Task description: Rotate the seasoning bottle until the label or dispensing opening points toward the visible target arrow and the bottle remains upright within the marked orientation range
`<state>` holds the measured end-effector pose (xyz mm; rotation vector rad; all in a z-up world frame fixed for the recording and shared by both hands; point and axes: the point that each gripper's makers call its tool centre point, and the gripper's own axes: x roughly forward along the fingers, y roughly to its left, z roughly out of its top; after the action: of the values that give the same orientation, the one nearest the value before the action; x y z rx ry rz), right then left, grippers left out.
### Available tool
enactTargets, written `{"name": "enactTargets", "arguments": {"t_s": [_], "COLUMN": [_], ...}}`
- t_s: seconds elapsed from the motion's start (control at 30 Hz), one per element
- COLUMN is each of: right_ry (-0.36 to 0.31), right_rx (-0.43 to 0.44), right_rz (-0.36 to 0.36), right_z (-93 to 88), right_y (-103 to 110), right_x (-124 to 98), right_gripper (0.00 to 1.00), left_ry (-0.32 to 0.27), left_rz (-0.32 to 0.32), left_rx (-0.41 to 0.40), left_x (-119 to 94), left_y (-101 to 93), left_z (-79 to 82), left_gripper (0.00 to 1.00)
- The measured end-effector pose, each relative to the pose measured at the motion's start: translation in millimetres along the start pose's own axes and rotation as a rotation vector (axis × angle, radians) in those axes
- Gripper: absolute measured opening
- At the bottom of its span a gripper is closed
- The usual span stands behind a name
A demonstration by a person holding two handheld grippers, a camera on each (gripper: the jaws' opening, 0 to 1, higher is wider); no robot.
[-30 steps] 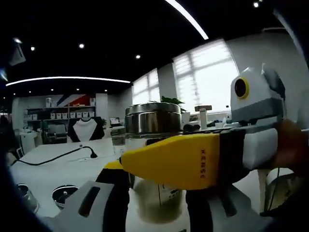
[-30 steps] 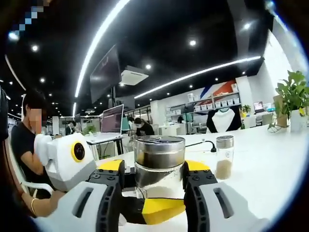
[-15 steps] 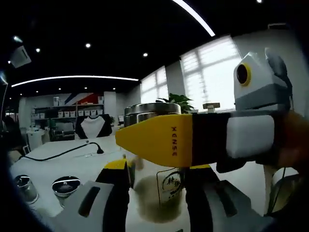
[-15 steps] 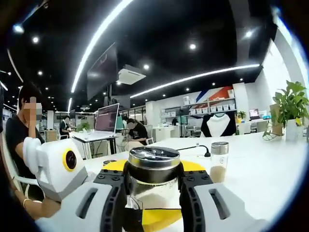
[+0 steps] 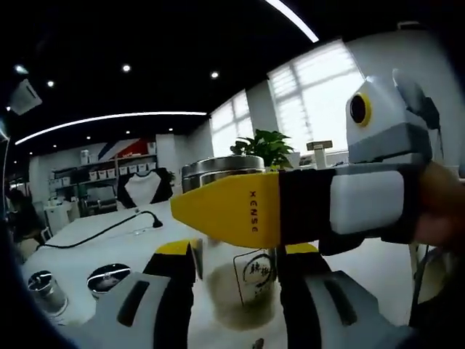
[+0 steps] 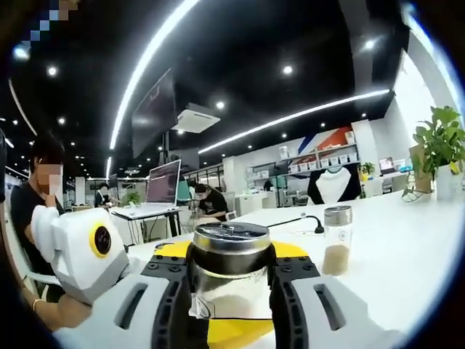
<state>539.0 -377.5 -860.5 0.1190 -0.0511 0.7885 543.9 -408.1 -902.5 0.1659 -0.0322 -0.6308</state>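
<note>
Where the white table [image 6: 407, 254] runs out toward the shelves, the bottle [image 6: 231, 280] stands upright on it, a glass jar with a steel lid and pale seasoning in its lower part. In the right gripper view the right gripper [image 6: 231, 291] has its two black-padded jaws pressed against the bottle's sides just under the lid, closed on it. Beyond the bottle a yellow jaw of the left gripper shows on both sides of the glass, and that gripper's white body sits left of the bottle, a hand under it.

In the left gripper view the left gripper [image 5: 234, 280] has its own jaws on either side of the bottle [image 5: 240, 287], low on the glass; they look to be touching it, but the contact is hidden by the right gripper [image 5: 232, 207], whose yellow jaw lies across the front of the bottle just below the lid, so I cannot tell whether the left one grips. The lid's lower edge is covered by that jaw. A label with dark characters shows on the glass below it, too blurred to read. No arrow or marking can be made out on the table.

Right of the bottle in the right gripper view stands a small shaker [image 6: 338, 240], apart from it. A black cable [image 5: 102, 231] lies behind the bottle. Two round steel lids [image 5: 109, 278] lie left of it, the nearer one cut off by the view's edge. A plant [image 6: 443, 142] stands farther right.
</note>
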Motion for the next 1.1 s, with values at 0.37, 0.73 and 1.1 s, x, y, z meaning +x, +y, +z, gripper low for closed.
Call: {"name": "enactTargets", "arguments": {"t_s": [0.37,0.73,1.1], "right_ry": [-0.008,0.010,0.024], "right_rx": [-0.015,-0.036,-0.033], "right_rz": [-0.017,-0.020,-0.022], "right_z": [-2.8,-12.4,-22.7], "right_y": [-9.0,-14.7,-17.0], "right_x": [8.1,18.4,20.0], "right_gripper": [0.38,0.38,0.38], "left_ry": [0.039,0.070,0.075], "left_rz": [0.019,0.040,0.038], "left_rx": [-0.013,-0.003,0.008], "left_x": [-9.0,-17.3,-16.9], "left_y": [8.2,15.1,14.6], "left_z": [-17.5,-26.7,-26.7], "left_gripper": [0.47,0.47,0.47]}}
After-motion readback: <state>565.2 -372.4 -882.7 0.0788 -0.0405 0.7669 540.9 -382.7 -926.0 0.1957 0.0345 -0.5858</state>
